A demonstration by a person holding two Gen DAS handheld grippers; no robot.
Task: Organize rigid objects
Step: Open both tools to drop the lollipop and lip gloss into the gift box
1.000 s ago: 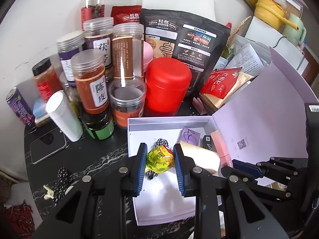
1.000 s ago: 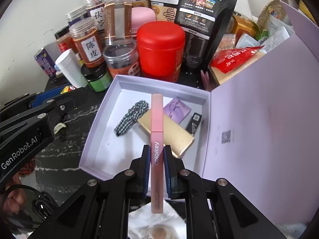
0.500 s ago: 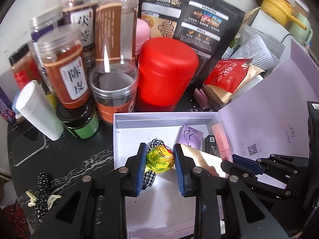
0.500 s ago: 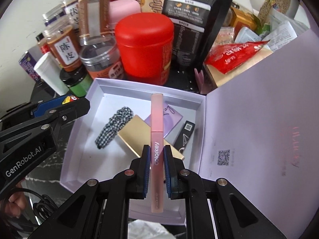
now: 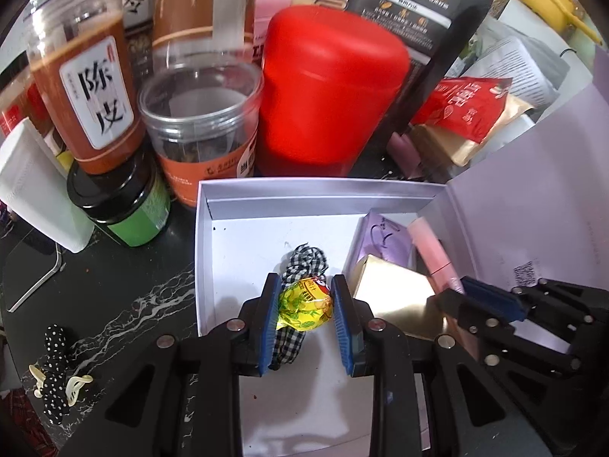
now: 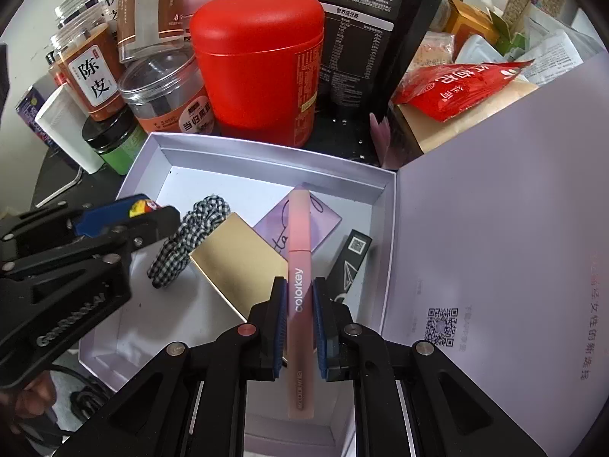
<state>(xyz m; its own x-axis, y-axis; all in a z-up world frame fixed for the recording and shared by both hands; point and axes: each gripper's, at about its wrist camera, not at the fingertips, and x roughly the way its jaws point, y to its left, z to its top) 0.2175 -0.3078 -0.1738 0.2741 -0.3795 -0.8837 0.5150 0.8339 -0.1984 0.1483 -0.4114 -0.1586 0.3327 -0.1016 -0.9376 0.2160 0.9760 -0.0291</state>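
Left gripper [image 5: 305, 310]: jaws clamped on a yellow-green wrapped candy [image 5: 304, 306], held over the open white box [image 5: 266, 194]. Directly beneath and ahead of the candy lay a black-and-white checked hair tie [image 5: 304, 257] on the box floor; whether candy and tie touched could not be told.

Right gripper [image 6: 299, 316]: jaws closed on a pink Colorkey tube [image 6: 300, 266], gripped near mid-length, the tube pointing forward along the fingers and tilted over the box contents. Seen from the left gripper, it sat to the right, over the box's right side.

Box contents, ahead of the right gripper: gold rectangular case [image 6: 239, 259] to the left of the tube, its corner overlapping a lilac card [image 6: 323, 224]; slim black carton [image 6: 352, 259] to the right, just beside the box wall. Hinged lilac lid [image 6: 495, 228] stood open to the right, printed with a QR code.

Beyond the box's far wall: red canister [image 6: 259, 68], centre; clear-lidded jar with orange label [image 6: 171, 95] to its left; green jar with black lid [image 6: 114, 141] and white cylinder [image 6: 64, 129] further left; black printed pouch [image 6: 361, 30] behind; red foil sachet [image 6: 456, 83] to the right.

On the dark marbled tabletop [image 5: 133, 304], left of the left gripper: black polka-dot hair tie [image 5: 53, 373].
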